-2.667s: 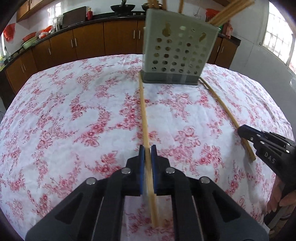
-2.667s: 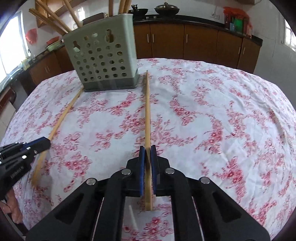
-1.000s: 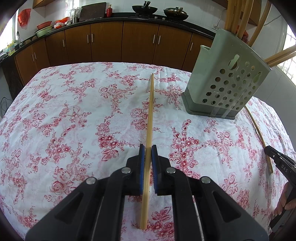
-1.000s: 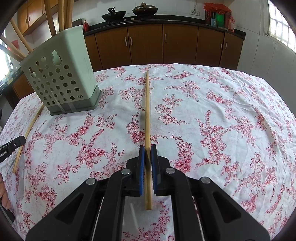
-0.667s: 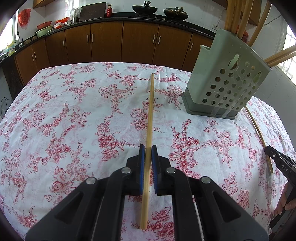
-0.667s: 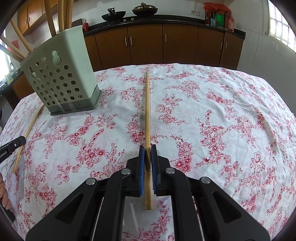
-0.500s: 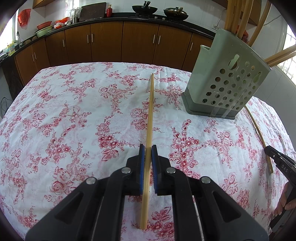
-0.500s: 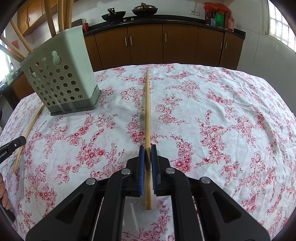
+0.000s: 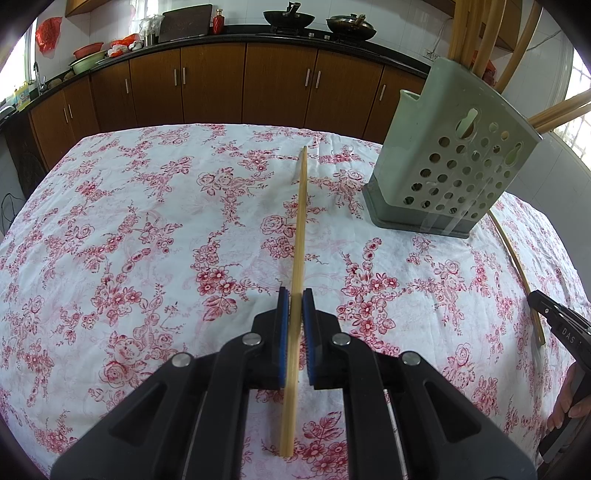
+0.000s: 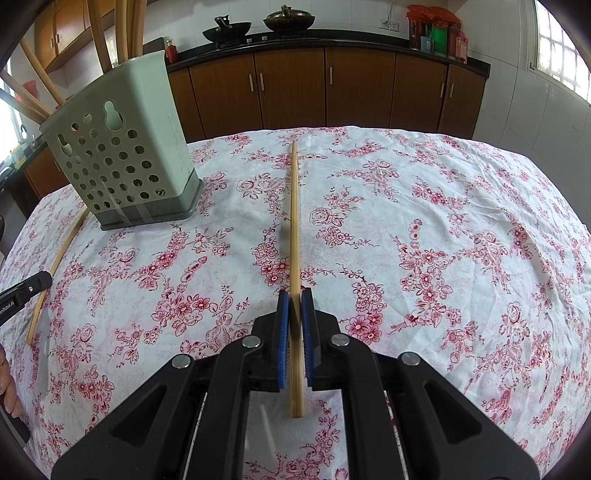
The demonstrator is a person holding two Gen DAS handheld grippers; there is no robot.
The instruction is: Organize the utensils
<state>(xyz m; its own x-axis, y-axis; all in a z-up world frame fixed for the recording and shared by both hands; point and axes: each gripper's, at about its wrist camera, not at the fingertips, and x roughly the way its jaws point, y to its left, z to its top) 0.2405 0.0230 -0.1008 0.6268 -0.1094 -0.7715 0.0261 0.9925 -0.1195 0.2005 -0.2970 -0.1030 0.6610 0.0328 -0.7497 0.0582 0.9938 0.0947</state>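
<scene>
The desk [image 9: 110, 229] is covered with a white cloth printed with red and pink flowers, and the cloth hangs over its far edge. Behind it runs a row of brown wooden cabinets [image 9: 277, 85] under a dark worktop. On this worktop stand two black woks [image 9: 288, 16], a red bottle [image 9: 218, 20] and some bowls at the left. The walls are white tiles, and daylight comes from windows at the sides.

A pale green utensil holder [image 9: 454, 158] with round holes stands upright on the desk, on a darker base. Several long chopsticks [image 9: 476, 33] stick out of its top. In the right wrist view the same holder [image 10: 122, 155] is at the left.

The only writing I can read is on the grippers: the letters "DAS" on the right gripper at the edge of the left wrist view, and part of a word ending in "Robot.AI" on the left gripper in the right wrist view.

The left gripper [image 9: 294, 306] has its jaws pressed together on a bamboo chopstick [image 9: 300, 221], which points forward over the cloth, and its near end passes behind the blue pads. The right gripper [image 10: 294, 306] pinches another chopstick [image 10: 294, 214] in the same way, with jaws almost closed on it. One more chopstick [image 9: 517, 266] lies flat on the cloth, beside the holder, between the two grippers.
</scene>
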